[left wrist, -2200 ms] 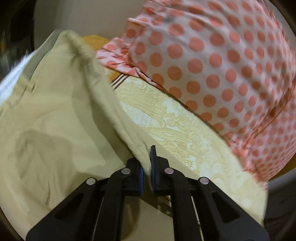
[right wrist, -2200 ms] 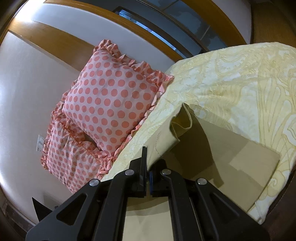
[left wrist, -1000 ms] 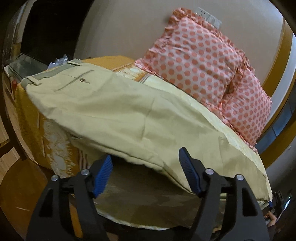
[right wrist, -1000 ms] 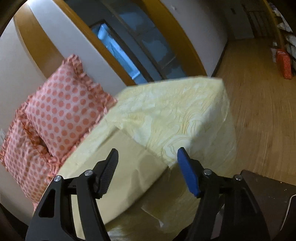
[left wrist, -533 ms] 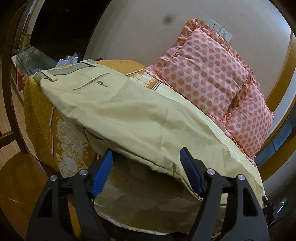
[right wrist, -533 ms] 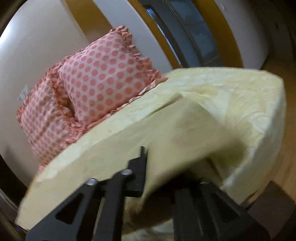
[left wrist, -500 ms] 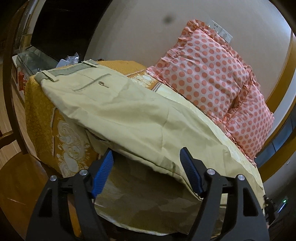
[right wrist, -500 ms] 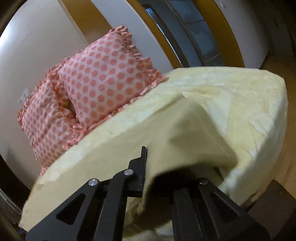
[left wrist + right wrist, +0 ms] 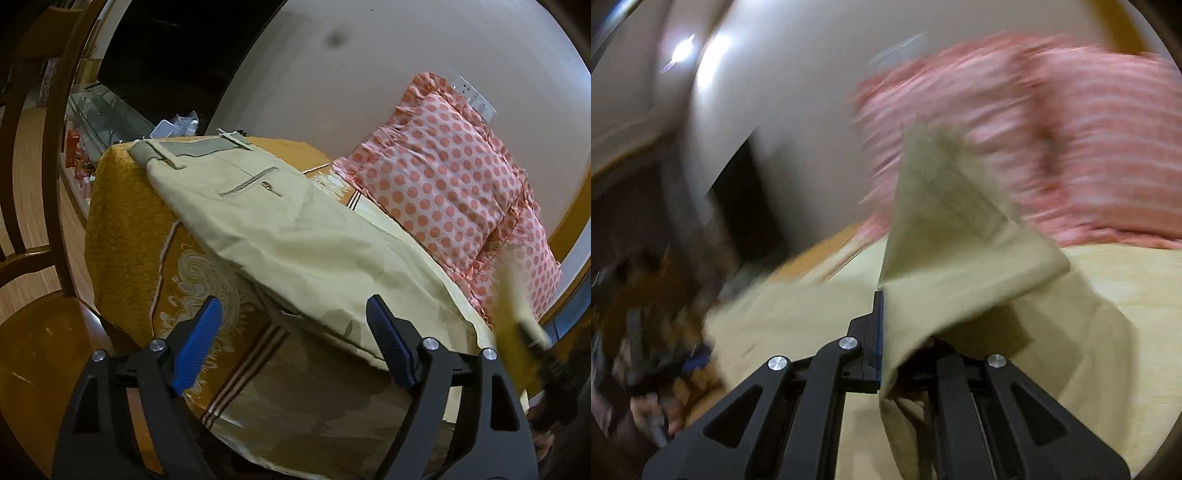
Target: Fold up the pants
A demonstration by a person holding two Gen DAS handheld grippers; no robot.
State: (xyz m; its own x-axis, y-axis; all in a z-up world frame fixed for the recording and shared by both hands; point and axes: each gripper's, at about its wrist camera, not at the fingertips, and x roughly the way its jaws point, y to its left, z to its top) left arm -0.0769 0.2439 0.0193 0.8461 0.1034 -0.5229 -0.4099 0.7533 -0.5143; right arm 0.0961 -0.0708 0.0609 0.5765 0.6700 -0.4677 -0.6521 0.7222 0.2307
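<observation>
Beige pants [image 9: 295,236] lie along the bed, waistband at the far left end, back pocket facing up. My left gripper [image 9: 291,332] is open and empty, back from the bed's near edge, with the pants' lower edge between its blue pads [image 9: 195,339]. My right gripper [image 9: 886,325] is shut on the pants' leg end [image 9: 945,236], which stands up in a folded peak above the rest of the pants [image 9: 1071,350]. The right wrist view is blurred by motion.
The bed has a yellow and orange patterned cover [image 9: 140,251]. Two pink polka-dot pillows [image 9: 443,184] lean on the wall behind the pants. A wooden chair [image 9: 33,184] stands at the left. A glass shelf with small items [image 9: 110,122] is beyond the bed.
My right gripper has swung leftwards carrying the pants' leg end, and its view now faces the pillows and the dark doorway. My left gripper stays open and has drawn back slightly.
</observation>
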